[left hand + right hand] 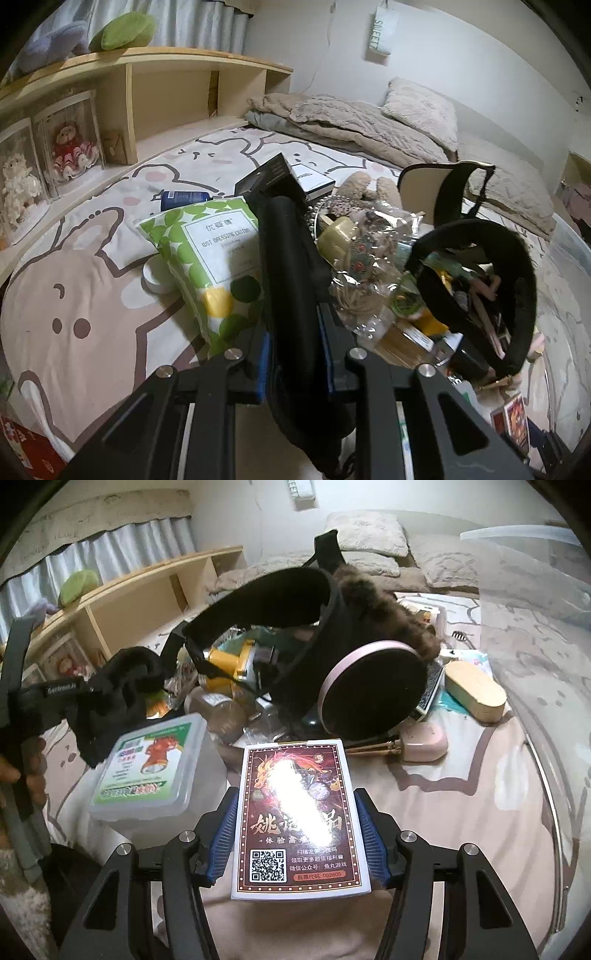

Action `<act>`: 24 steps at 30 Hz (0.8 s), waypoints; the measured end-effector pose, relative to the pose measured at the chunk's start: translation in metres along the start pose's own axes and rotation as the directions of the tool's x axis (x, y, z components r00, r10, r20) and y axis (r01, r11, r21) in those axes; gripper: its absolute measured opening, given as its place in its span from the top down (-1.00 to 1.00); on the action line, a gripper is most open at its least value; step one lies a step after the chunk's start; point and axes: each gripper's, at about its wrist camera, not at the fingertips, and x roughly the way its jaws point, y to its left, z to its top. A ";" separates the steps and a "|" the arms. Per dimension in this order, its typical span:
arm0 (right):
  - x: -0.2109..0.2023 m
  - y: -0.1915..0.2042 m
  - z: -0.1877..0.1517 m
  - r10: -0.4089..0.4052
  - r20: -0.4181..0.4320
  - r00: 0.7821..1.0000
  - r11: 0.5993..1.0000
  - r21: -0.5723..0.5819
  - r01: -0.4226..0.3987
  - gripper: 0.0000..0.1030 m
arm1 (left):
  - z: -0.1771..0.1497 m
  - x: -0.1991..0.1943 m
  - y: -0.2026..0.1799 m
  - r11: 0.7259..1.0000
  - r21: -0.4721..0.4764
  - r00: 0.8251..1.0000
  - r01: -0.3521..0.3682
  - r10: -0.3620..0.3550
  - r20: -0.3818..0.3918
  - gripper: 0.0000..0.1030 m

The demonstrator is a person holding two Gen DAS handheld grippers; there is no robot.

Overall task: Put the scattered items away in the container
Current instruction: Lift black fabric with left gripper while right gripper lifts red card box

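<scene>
Where clutter lies, cartoon bedsheet (74, 295).

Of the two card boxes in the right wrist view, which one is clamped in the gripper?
The dark red dragon-print card box, held between the right gripper's blue pads. The clear plastic card case lies free beside it.

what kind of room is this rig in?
Most likely a bedroom: the clutter lies on a bed with a cartoon-print sheet, a pillow and folded blanket sit against the wall, and dolls stand in a wooden shelf beside it.

Green-dotted cotton pack (207, 254), maroon card box (299, 812)
</scene>
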 end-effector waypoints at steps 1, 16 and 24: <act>-0.002 -0.002 0.001 0.010 0.001 1.000 1.000 0.014 -0.010 -0.19 | -0.001 -0.004 -0.001 1.000 -0.001 1.000 0.006 -0.006 0.004 0.58; -0.032 -0.009 0.005 0.051 0.075 0.996 0.996 0.075 -0.057 -0.19 | 0.004 -0.061 0.005 0.999 -0.014 0.995 0.032 -0.031 0.099 0.60; -0.045 -0.014 0.006 0.065 0.105 0.992 0.993 0.090 -0.075 -0.19 | 0.021 -0.106 -0.002 0.998 0.011 0.979 0.056 -0.057 0.194 0.60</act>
